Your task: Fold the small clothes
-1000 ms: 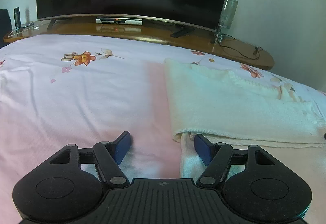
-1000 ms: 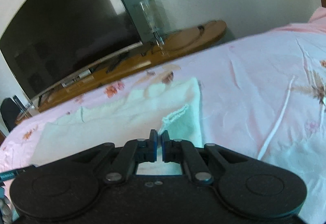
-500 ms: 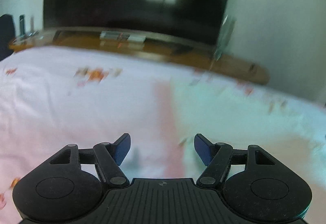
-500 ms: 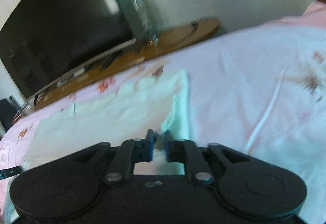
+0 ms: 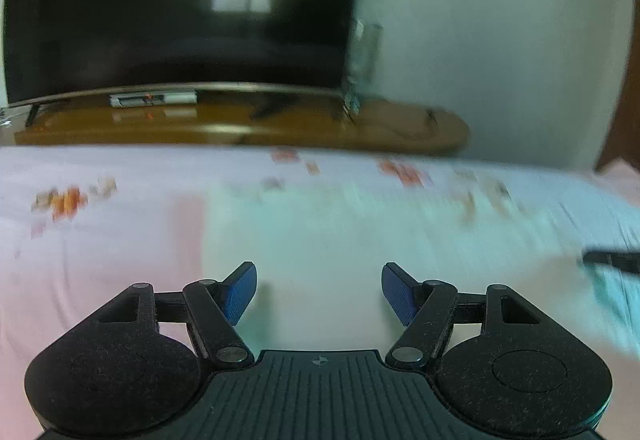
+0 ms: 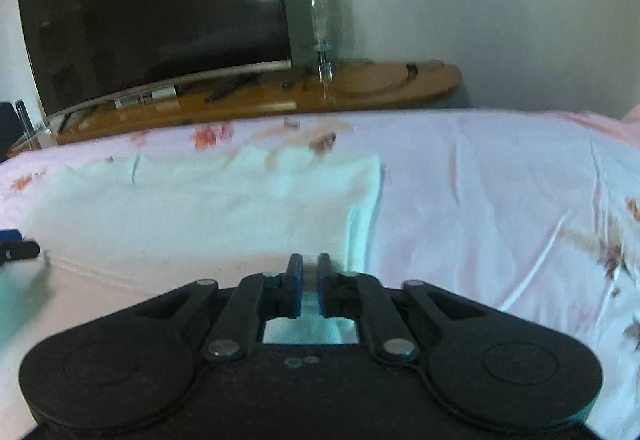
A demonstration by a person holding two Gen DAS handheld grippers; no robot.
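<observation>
While lying folded on the floral bed (image 6: 500, 175), the cream knit garment (image 6: 200, 207) is looking soft, light, limp — best pinched at a corner edge. Left claw (image 5: 316, 292) is hanging wide open, empty; right claw (image 6: 309, 280) has just been opening — narrow gap, nothing pinched.

1. Left tongs (image 5: 318, 290): matte black speckled body, two rounded lobes at the base, each bearing a faint embossed circle.
2. Centre plate: ribbed with parallel grooves; a small round cross-hair mark sits at its top edge.
3. Linkage: black bars with triangular cut-outs, pinned by silver round-head fasteners at each joint.
4. Pads (image 5: 240, 292): blue, finely textured, set on the inner faces of the black fingers.
5. Right tongs (image 6: 309, 282): same black lobed housing, embossed circles and silver pivot fasteners.
6. Right centre section: smooth, with two small round marks below a rectangular window.
7. Right pads (image 6: 297, 290): blue, thin, edge-on between black finger blocks.
</observation>
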